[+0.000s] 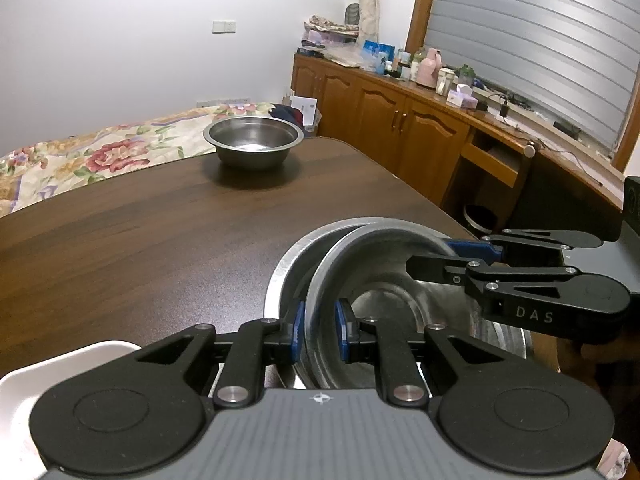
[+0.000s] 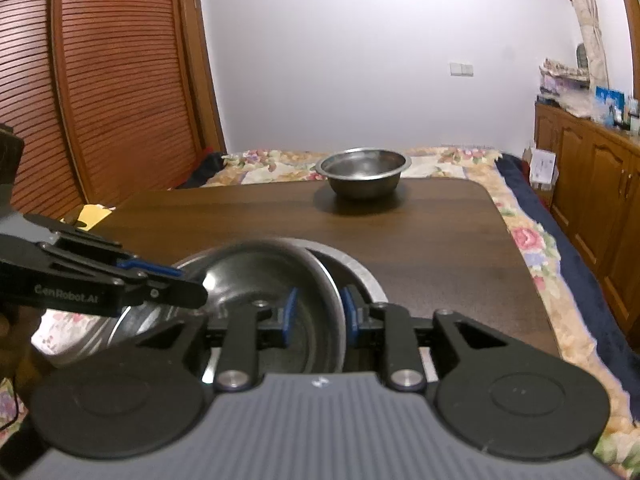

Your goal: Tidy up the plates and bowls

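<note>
Lower centre of the frame, left gripper and right gripper each pinch the upper steel bowl's rim; it sits tilted inside a lower bowl on the counter; a third bowl stands well apart, upper centre.

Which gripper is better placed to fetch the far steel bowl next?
Probably neither yet: the left gripper and right gripper both clamp the tilted inner steel bowl. The round far steel bowl stands alone on the brown table.

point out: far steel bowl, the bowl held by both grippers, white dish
far steel bowl (image 1: 253,142): left wrist view, inner wall.
held steel bowl (image 1: 384,248): left wrist view, far inner wall under the rim.
white dish (image 1: 52,372): left wrist view, rim at bottom left.
</note>
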### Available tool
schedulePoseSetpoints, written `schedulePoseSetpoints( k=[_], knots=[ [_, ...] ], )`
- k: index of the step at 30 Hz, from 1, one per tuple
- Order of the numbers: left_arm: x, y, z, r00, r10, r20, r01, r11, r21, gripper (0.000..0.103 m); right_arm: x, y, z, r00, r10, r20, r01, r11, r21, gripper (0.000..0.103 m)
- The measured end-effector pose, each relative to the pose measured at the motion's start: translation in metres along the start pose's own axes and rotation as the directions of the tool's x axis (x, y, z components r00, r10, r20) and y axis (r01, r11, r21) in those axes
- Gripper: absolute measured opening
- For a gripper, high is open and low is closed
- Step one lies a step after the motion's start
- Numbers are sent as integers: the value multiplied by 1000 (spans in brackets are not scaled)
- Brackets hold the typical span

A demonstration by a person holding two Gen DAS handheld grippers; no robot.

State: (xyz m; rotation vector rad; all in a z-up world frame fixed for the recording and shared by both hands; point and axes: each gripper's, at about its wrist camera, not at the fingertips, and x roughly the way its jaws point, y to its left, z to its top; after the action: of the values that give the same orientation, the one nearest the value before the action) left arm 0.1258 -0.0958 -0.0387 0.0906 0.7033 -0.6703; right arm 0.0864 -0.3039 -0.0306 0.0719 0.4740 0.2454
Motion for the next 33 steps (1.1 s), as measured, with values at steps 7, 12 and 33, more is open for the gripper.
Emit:
schedulePoseSetpoints(
  k=[7, 12, 33],
  knots=[
    [-4, 3, 2, 1000, -3, 19, 4, 1000, -24, 18, 2, -3, 5, 1000, 6, 12, -6, 1000, 12, 30],
    [-9, 4, 4, 999, -5, 37, 6, 999, -33, 18, 1, -4, 9, 1000, 1, 26, -2, 1000, 23, 33],
    [-21, 7, 27, 989, 67, 130, -66, 998, -8, 78, -8, -12, 36, 989, -39, 141, 41, 999, -10, 100]
  ],
)
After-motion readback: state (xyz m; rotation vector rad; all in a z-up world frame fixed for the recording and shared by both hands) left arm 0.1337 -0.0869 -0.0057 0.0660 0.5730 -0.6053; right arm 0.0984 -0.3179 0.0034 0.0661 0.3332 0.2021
